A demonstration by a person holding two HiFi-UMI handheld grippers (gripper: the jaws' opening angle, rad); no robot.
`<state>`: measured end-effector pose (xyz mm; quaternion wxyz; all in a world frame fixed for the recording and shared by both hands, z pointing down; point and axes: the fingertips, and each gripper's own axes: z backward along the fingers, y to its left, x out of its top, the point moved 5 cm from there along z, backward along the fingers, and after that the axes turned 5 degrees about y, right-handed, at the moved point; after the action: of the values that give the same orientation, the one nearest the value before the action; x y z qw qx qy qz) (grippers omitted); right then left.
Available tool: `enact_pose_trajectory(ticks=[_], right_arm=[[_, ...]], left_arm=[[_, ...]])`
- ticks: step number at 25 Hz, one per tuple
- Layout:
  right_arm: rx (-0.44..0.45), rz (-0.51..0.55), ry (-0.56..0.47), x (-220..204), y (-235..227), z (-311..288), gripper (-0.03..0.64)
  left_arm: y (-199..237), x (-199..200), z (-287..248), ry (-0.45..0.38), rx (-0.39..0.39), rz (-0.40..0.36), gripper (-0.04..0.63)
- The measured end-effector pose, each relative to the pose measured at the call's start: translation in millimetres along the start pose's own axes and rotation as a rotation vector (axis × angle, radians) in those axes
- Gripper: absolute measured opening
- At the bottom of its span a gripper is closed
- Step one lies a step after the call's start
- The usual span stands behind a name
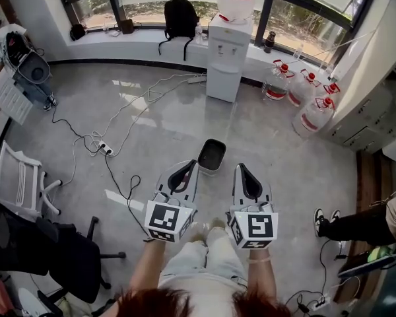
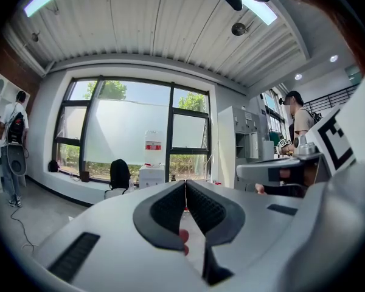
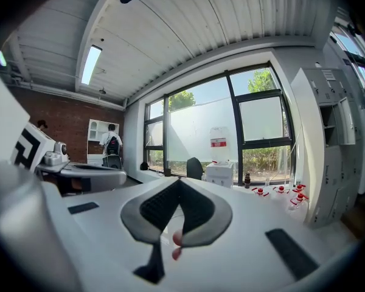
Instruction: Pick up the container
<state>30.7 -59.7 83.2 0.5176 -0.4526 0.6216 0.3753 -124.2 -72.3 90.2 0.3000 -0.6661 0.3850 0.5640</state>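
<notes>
Head view: the container [image 1: 212,156] sits on the floor just ahead of and between the left tongs [image 1: 188,169] and right tongs [image 1: 243,170], both clenched and empty; its long axis follows their pointing line, and neither is clearly nearer.

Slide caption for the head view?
Shut, empty left gripper and right gripper side by side; dark container on the floor ahead.
</notes>
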Motion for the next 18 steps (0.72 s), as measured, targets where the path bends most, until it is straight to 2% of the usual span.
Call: enact_pose_trajectory(ticks=[8,18], right_arm=[[0.028,0.053,0.026,-22,-23,-41,0.023],[0.055,0.123,0.021,-89,-50,-107,0.023]], left_arm=[[5,-22,-43,0.033,0.01,0.01,0.017],[21,-83,-108,0.048,0.022,0.013,0.017]])
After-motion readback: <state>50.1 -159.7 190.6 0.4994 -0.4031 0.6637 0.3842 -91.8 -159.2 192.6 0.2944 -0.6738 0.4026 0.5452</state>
